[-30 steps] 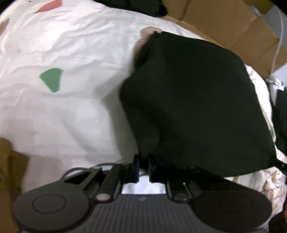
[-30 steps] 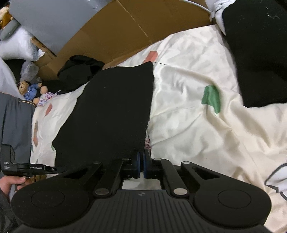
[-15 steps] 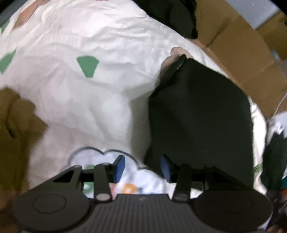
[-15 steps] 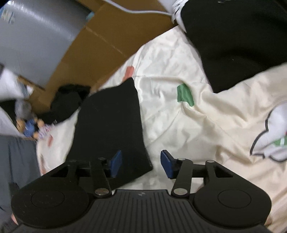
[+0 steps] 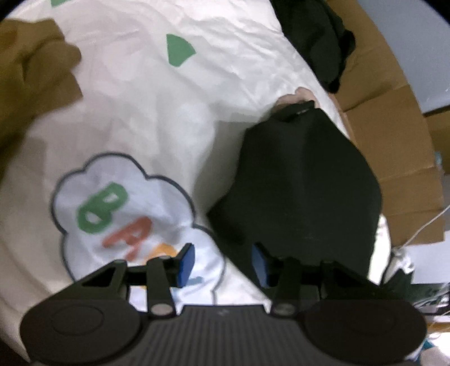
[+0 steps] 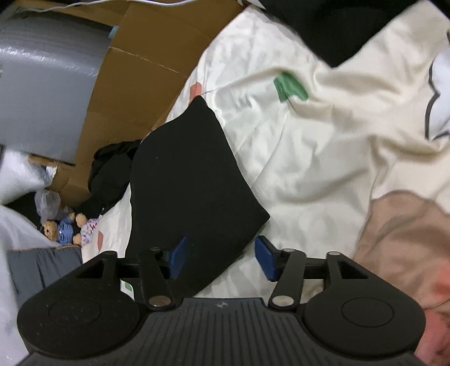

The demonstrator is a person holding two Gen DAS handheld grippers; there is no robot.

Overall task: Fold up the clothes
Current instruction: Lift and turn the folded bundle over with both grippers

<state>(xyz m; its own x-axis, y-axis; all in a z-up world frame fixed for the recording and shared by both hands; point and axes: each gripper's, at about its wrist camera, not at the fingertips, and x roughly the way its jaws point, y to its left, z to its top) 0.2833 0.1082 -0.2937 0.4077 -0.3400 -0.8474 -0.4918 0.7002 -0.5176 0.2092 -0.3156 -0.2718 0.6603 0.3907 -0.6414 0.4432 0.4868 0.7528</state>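
Note:
A black folded garment (image 5: 303,183) lies flat on the white printed bedsheet (image 5: 168,112). My left gripper (image 5: 222,264) stands open just above the garment's near left corner. Its right finger (image 5: 258,264) is over the black edge and its left finger (image 5: 185,263) is over the sheet; nothing is gripped. In the right wrist view the same garment (image 6: 191,180) runs away from me. My right gripper (image 6: 222,259) has its jaws opening, and the garment's near right corner lies loose between them, with the pads off the cloth.
A brown garment (image 5: 28,70) lies at the far left and a black heap (image 5: 317,39) at the sheet's far edge by cardboard (image 5: 393,140). A pink garment (image 6: 407,239) lies at the right, another black garment (image 6: 337,25) beyond it. A teddy bear (image 6: 62,228) sits off the bed.
Both grippers were shut on the black garment's near edge and have opened and let it go. The garment now rests flat. Both wrists have rolled and shifted sideways.

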